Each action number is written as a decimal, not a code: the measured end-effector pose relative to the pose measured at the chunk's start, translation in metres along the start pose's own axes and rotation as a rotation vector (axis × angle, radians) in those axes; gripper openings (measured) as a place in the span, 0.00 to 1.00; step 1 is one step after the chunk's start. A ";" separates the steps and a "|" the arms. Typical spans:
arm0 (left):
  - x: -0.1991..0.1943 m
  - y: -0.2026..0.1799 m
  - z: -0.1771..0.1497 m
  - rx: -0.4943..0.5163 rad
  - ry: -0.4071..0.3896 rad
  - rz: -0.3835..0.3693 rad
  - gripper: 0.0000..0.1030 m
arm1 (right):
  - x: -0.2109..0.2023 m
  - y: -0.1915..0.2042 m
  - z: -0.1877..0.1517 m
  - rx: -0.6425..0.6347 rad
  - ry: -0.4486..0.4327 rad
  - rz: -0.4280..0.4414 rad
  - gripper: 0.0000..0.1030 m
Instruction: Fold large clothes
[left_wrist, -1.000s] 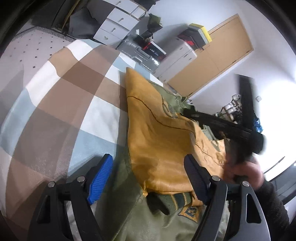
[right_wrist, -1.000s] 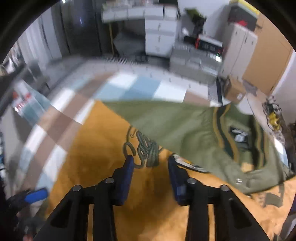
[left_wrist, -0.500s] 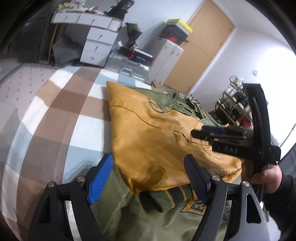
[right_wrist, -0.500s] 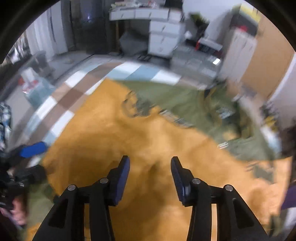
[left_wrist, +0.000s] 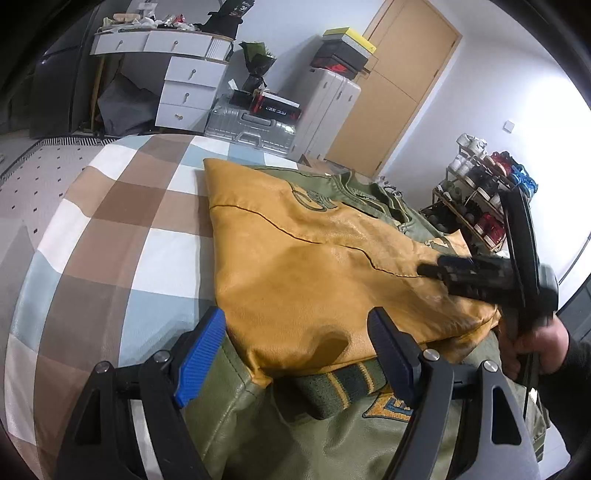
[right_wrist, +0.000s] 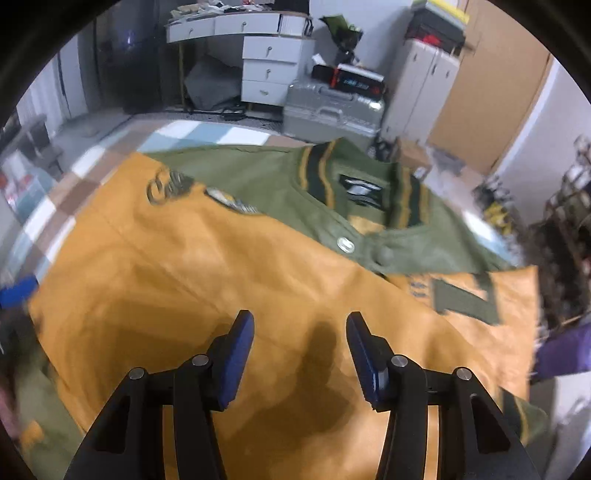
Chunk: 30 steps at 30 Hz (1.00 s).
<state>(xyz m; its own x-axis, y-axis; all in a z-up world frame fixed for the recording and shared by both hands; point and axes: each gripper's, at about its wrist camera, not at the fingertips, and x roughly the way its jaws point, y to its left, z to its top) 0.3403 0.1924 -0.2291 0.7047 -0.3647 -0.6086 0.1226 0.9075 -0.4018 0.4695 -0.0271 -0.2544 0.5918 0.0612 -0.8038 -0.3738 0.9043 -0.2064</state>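
**Jacket half folded on a checked bed, both grippers empty above it**

Since a second ago the right gripper (right_wrist: 299, 341) has drawn back over the mustard sleeve (right_wrist: 221, 295), and its jaws are opening with nothing between them. The left view has rolled level; the left gripper (left_wrist: 295, 350) stays wide apart, holding nothing, above the hem. One green jacket (left_wrist: 295, 435) lies on the checked bedcover (left_wrist: 110, 221), one mustard sleeve folded across its front. Its long axis runs from the near hem to the collar (right_wrist: 369, 184), which points toward the silver suitcase (left_wrist: 251, 127). One hand (left_wrist: 532, 343) grips the right gripper's handle.
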 end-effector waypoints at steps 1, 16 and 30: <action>0.001 -0.001 0.000 0.003 0.002 0.002 0.73 | 0.007 -0.005 -0.002 -0.001 0.019 -0.016 0.51; 0.007 0.004 0.002 -0.027 0.013 0.003 0.73 | -0.011 -0.098 -0.069 0.156 0.050 -0.190 0.57; 0.069 -0.097 0.042 0.215 0.296 0.100 0.80 | -0.099 -0.111 -0.070 0.261 -0.152 -0.005 0.66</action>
<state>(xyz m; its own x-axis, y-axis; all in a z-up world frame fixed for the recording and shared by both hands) 0.4062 0.0882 -0.2029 0.4922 -0.2881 -0.8214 0.2297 0.9532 -0.1967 0.4026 -0.1633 -0.1911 0.7006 0.1009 -0.7064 -0.1856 0.9817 -0.0439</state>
